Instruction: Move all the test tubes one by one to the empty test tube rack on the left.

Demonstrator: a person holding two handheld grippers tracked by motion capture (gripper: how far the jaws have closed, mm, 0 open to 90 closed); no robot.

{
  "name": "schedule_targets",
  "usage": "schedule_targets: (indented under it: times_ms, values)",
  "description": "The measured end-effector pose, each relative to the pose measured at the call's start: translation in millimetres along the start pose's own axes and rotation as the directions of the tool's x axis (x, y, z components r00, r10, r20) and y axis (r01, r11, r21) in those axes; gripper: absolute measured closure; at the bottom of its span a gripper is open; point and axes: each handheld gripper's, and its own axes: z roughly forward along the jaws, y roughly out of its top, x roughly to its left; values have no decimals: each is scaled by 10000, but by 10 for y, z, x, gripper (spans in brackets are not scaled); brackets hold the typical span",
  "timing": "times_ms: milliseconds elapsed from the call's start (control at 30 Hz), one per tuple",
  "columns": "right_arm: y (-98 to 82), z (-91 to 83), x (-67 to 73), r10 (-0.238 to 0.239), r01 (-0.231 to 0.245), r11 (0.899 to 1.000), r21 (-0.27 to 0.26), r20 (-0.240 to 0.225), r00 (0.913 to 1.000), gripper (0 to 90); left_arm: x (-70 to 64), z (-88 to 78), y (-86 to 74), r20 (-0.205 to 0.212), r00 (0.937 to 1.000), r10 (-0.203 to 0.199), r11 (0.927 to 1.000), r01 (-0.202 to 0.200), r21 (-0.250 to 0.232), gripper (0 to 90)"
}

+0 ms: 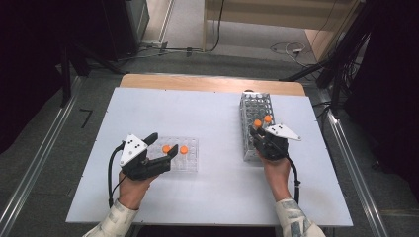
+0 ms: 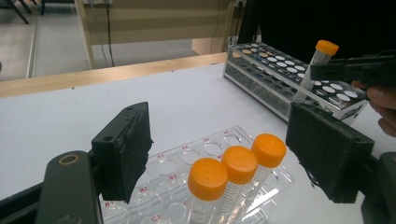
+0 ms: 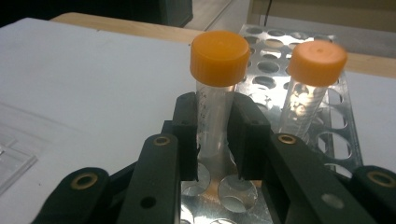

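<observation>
Left gripper (image 1: 164, 146) – jaws apart, holding nothing, hovering at clear plastic rack (image 2: 182, 161) with three orange-capped tubes (image 2: 239, 164) seated. Right gripper (image 3: 212, 140) – clamped on tube (image 3: 219, 79) standing in metal rack (image 1: 255, 116) near front end. One more capped tube (image 3: 310, 88) just beside it. Transfer looks partly done; two tubes left in metal rack, remaining holes empty.

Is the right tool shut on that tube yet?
Shut: in the right gripper view the right tool has both pads pressed against the orange-capped tube, over the metal rack.
</observation>
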Motion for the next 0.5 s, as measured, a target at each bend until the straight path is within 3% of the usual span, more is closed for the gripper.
schedule_targets:
  times_ms: [500]
  values:
    - [186,-267,0,-24,24,9955,-943,-4,10000,719,-1,-17,15,9,10000,-63,9999,63,-99,211]
